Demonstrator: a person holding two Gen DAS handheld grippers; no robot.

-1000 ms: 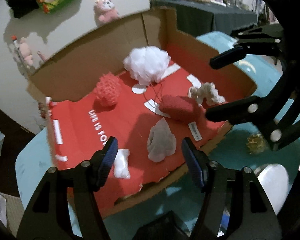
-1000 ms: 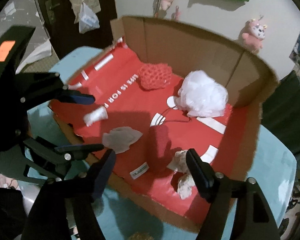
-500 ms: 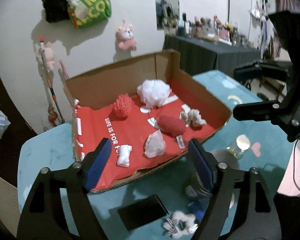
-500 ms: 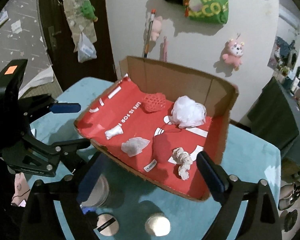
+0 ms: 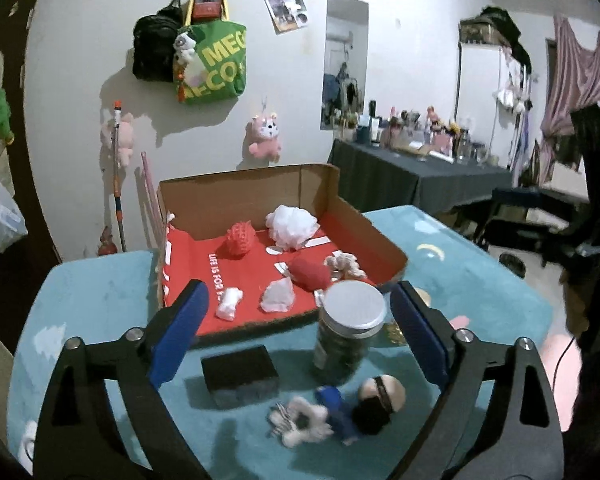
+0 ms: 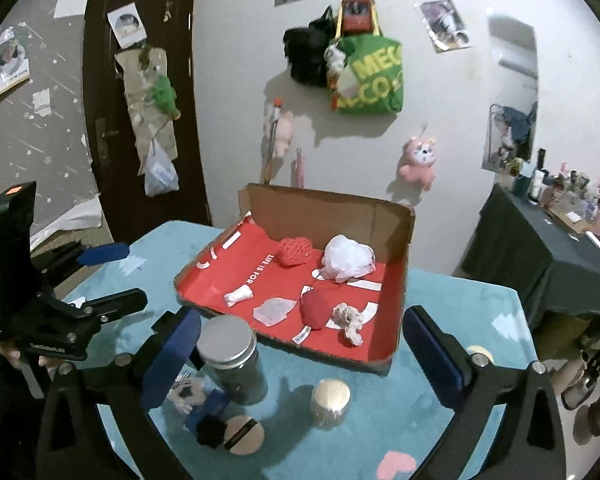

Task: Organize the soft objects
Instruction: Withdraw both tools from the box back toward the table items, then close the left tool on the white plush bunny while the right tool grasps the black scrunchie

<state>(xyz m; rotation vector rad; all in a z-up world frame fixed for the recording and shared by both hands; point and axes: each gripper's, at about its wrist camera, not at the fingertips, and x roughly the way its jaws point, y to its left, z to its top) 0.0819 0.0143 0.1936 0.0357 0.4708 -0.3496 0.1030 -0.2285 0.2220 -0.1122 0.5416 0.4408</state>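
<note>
A cardboard box (image 5: 374, 236) with a red lining sits on the teal table. Inside lie a white puff (image 5: 292, 226), a red mesh ball (image 5: 240, 240), a red pouch (image 5: 310, 274), a cream scrunchie (image 5: 342, 264), a pale cloth (image 5: 278, 300) and a small white roll (image 5: 228, 304). My left gripper (image 5: 298, 294) hovers in front of the box, well back from it. Its jaws are opening and grip nothing. My right gripper (image 6: 302, 316) also hangs back from the box (image 6: 398, 280), with its jaws opening and nothing held. The left gripper (image 6: 124, 276) shows at the left of the right wrist view.
In front of the box stand a glass jar with a metal lid (image 5: 352, 332), a black block (image 5: 240, 374), a small doll (image 5: 340, 416), a short gold-capped jar (image 6: 330, 398) and a round wooden lid (image 6: 244, 434). A dark cluttered table (image 5: 420, 176) stands at the right.
Both grippers have drawn back and up from over the box, and their jaws have widened. The jar, the black block and the doll have come into view.
</note>
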